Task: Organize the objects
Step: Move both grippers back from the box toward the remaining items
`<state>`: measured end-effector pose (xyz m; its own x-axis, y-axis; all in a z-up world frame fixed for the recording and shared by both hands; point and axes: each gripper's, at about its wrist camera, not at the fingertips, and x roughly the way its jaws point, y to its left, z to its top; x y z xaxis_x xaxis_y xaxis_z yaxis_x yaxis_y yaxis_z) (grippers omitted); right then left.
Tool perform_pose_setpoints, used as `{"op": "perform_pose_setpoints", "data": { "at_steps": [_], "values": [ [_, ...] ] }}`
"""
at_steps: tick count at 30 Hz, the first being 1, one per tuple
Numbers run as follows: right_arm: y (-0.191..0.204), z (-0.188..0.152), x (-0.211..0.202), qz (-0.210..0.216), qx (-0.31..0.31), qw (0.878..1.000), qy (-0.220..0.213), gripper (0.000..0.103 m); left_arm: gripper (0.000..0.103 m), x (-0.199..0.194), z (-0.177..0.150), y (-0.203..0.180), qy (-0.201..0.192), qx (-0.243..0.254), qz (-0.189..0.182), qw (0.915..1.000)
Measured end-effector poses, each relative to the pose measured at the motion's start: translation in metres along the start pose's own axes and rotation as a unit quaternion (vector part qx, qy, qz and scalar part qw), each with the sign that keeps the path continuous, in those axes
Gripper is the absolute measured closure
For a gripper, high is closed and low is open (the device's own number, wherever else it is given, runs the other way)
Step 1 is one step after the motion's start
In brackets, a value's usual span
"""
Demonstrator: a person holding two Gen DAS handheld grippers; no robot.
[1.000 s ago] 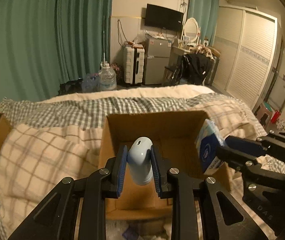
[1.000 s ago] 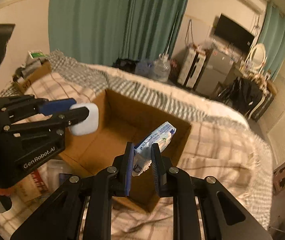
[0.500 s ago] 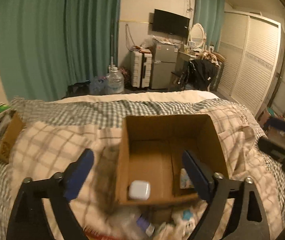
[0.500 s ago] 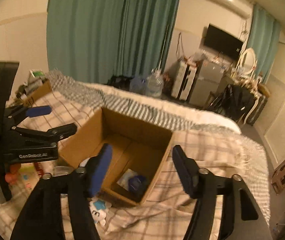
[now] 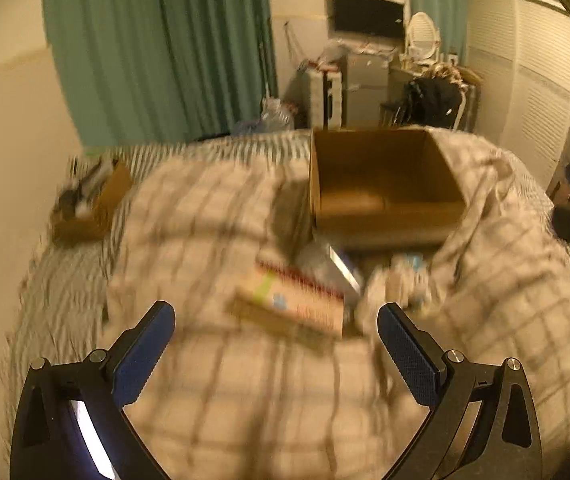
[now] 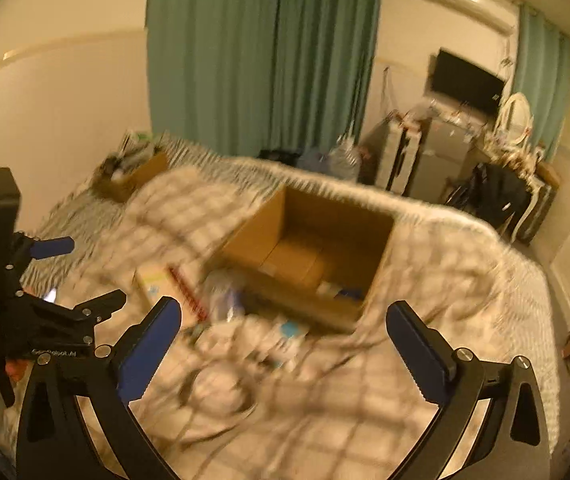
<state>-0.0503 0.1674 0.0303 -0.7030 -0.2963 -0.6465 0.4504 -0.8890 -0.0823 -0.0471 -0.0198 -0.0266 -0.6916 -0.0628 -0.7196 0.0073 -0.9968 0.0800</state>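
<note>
An open brown cardboard box [image 5: 385,184] sits on the checked blanket; it also shows in the right wrist view [image 6: 305,256], with small items on its floor. Before it lies a blurred pile: a flat cardboard packet with a red strip [image 5: 297,304], a clear bag [image 5: 325,264] and small white and blue items [image 6: 285,336]. My left gripper [image 5: 275,356] is open and empty, back from the pile. It shows at the left of the right wrist view [image 6: 81,272]. My right gripper [image 6: 283,352] is open and empty above the pile.
A smaller cardboard box [image 5: 89,208] full of items stands at the bed's far left by the wall. Green curtains [image 6: 261,56], a suitcase, a fridge and a chair with dark clothes [image 6: 497,196] stand beyond the bed. Both views are motion-blurred.
One second ago my left gripper held a white case and my right a blue-white packet over the box. Both let go; the items lie in the box. Both grippers have pulled back, open.
</note>
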Motion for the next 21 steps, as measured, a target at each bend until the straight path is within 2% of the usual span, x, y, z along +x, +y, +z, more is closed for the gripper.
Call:
{"op": "perform_pose_setpoints", "data": {
  "at_steps": [3, 7, 10, 14, 21],
  "values": [
    [0.01, -0.026, 0.031, 0.009, -0.001, 0.999, 0.037, 0.0, 0.0, 0.013, -0.028, -0.008, 0.01, -0.009, 0.022, 0.9997],
    [0.022, -0.059, 0.079, 0.008, -0.005, 0.995, 0.099, 0.0, 0.0, 0.03, -0.046, -0.005, 0.023, -0.006, 0.058, 0.998],
    [0.025, -0.07, 0.105, 0.023, -0.007, 0.99, 0.136, 0.0, 0.0, 0.038, -0.047, 0.008, 0.035, -0.033, 0.053, 0.9975],
    [0.032, -0.077, 0.125, 0.028, -0.012, 0.987, 0.158, 0.0, 0.0, 0.04, -0.047, 0.021, 0.025, -0.057, 0.059, 0.9963],
    [0.038, -0.091, 0.15, 0.026, -0.017, 0.98, 0.198, 0.001, 0.0, 0.042, -0.05, 0.03, 0.03, -0.081, 0.035, 0.9956]
  ]
}}
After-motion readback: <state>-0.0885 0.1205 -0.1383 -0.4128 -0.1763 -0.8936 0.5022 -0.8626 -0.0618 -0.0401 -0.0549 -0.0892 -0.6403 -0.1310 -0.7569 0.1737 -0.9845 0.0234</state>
